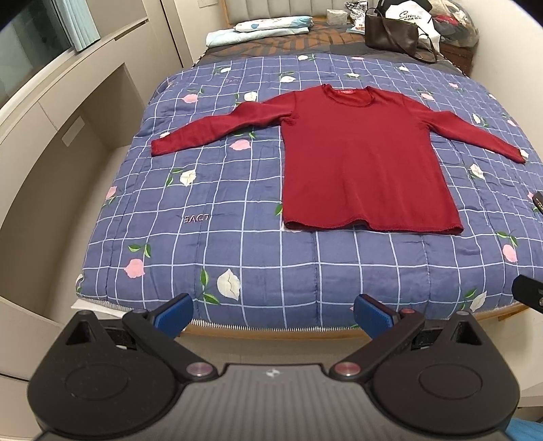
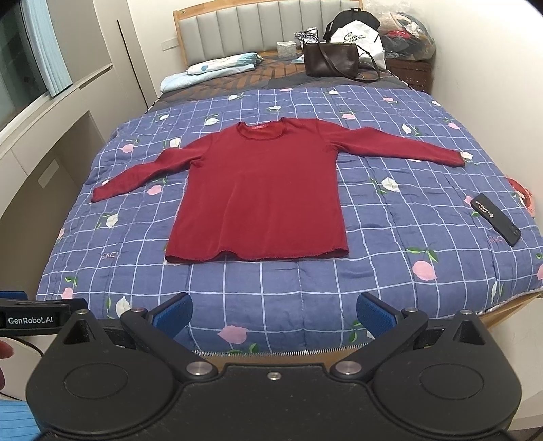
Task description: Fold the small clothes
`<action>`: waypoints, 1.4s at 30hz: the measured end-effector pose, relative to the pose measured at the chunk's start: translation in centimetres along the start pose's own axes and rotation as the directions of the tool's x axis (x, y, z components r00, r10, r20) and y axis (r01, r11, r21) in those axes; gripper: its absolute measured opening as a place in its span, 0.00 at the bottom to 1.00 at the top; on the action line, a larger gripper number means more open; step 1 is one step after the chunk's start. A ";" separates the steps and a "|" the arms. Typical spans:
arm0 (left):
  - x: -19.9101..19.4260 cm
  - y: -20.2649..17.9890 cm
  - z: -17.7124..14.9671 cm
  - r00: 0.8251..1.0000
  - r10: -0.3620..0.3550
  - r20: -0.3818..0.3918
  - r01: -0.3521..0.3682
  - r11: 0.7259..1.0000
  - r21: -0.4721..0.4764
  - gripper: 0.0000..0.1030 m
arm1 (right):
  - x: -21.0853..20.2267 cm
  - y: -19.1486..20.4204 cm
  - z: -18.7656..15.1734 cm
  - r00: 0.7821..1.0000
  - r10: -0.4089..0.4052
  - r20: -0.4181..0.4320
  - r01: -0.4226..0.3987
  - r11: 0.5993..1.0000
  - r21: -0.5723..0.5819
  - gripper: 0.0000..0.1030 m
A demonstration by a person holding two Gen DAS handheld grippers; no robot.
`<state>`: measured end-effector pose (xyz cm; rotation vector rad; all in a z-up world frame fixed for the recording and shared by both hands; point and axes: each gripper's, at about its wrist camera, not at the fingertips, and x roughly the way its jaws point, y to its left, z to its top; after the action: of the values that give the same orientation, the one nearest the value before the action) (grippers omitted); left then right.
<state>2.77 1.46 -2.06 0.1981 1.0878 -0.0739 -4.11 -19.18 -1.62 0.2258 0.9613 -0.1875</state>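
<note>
Jaws, both sets: spread wide, released, nothing between the blue pads. Left gripper (image 1: 273, 313) and right gripper (image 2: 275, 313) hang side by side off the foot of the bed, well short of the cloth; a ready stance, by judgement, ahead of the first fold.

Top (image 1: 359, 163), red, long-sleeved: one item, flat on its back, neckline toward the headboard, hem toward the grippers. Both sleeves lie out to the sides and slant down, so each cuff is free to take. Body smooth, hem slightly wavy. No fold made yet.

Quilt (image 2: 305, 288), blue, white grid, pink and white flowers: covers the near part of the bed and serves as the folding surface; soft, so cloth may drag on it.

Phone (image 2: 495, 219), black: on the quilt to the right, well apart from the right cuff.

Far end: folded light-blue bedding (image 2: 217, 71), brown bag (image 2: 331, 61), white bag (image 2: 356, 39), grey padded headboard (image 2: 244, 27).

Room: beige built-in cabinets at left, window with curtain, plain wall at right.
</note>
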 end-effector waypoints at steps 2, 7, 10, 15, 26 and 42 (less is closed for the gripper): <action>0.3 0.0 0.3 1.000 0.008 -0.004 -0.008 1.000 0.005 1.00 | 0.2 0.0 0.0 1.000 -0.008 -0.009 0.009 1.000 0.010 1.00; 1.3 0.1 1.4 0.999 0.029 -0.040 -0.029 1.000 0.001 1.00 | 0.9 -0.3 0.2 0.998 -0.045 -0.041 0.047 0.998 0.043 1.00; 2.3 0.2 2.4 0.997 0.038 -0.061 -0.039 0.999 -0.020 1.00 | 1.2 -0.7 0.8 0.997 -0.067 -0.042 0.070 0.995 0.068 1.00; 3.6 -0.6 4.4 0.996 0.051 -0.070 -0.053 0.998 -0.022 1.00 | 2.3 -2.2 2.2 0.994 -0.077 -0.075 0.086 0.988 0.129 1.00; 7.6 -5.6 10.9 0.992 0.054 -0.116 -0.060 0.997 -0.050 1.00 | 7.7 -5.7 8.1 0.994 -0.027 -0.109 0.040 0.992 0.121 1.00; 14.9 -17.9 23.5 0.971 0.111 -0.214 -0.130 0.989 -0.076 1.00 | 19.0 -14.2 18.4 0.963 -0.022 -0.269 0.015 1.000 -0.027 1.00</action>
<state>27.29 -20.17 -6.90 0.1940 1.2834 0.1072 17.38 -38.89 -8.67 0.2232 1.2362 -0.1646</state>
